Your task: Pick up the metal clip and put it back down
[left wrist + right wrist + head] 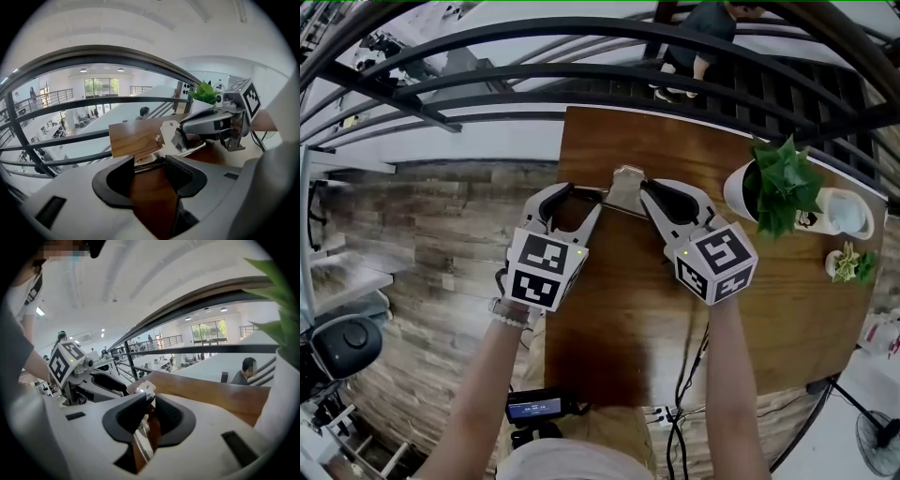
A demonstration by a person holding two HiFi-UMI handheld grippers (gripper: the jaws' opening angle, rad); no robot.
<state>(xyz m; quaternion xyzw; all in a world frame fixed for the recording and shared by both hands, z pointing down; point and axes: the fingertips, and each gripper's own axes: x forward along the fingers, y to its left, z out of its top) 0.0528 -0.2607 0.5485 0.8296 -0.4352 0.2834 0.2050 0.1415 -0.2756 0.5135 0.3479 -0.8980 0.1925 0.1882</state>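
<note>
The metal clip [626, 185] stands tilted on the wooden table [619, 309] near its far edge, its wire handle reaching left. My right gripper [649, 194] has its jaw tips around the clip from the right. In the right gripper view the clip [144, 389] lies against the left finger, and a brown gap shows before the other pad of my right gripper [151, 401]. My left gripper [572, 208] is open beside the clip. In the left gripper view the wire handle lies just past the wide jaws of that gripper [149, 171], and the clip [169, 133] sits at the right gripper [183, 136].
A potted green plant [783, 187] in a white pot stands at the table's right, with a white dish [848, 214] and a small plant [848, 262] beyond. Black railing bars [581, 89] run past the far edge. Cables [684, 375] hang near the front edge.
</note>
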